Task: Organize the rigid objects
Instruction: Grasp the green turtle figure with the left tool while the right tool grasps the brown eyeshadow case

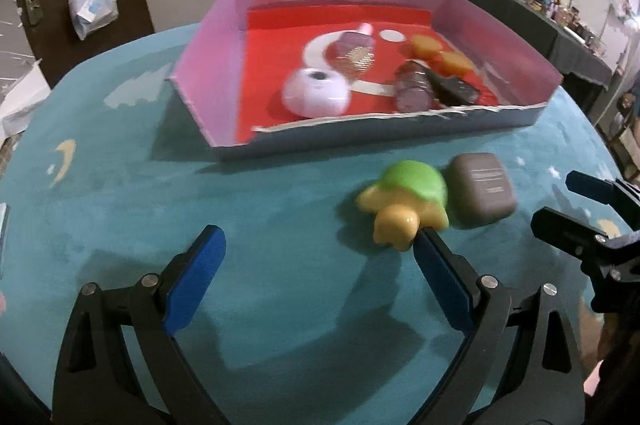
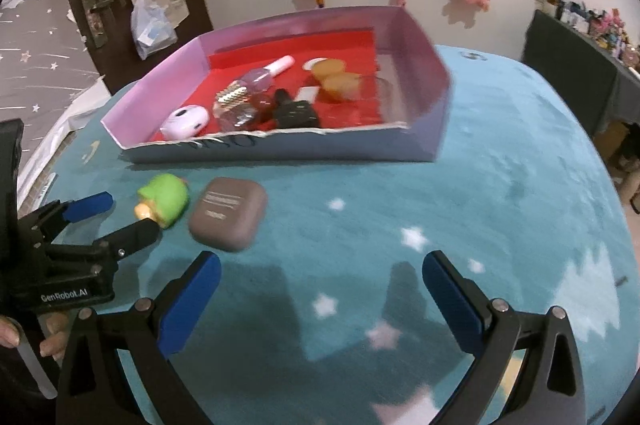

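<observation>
Turtle toy (image 1: 404,201) sits at one o'clock off the wide-open, empty left gripper (image 1: 320,285), touching its right finger; right gripper (image 2: 320,301), also spread and empty, lies farther.

Glossy plastic on a matt teal cloth

The turtle toy (image 1: 404,203) shines like smooth plastic; the brown case (image 1: 482,189) looks matt; the tray (image 1: 208,65) is torn-edged cardboard with a red paper floor; the surface (image 1: 260,245) wears soft, napped fabric.

Left gripper (image 1: 320,249) and right gripper (image 2: 320,271) hover, jaws spread wide
</observation>
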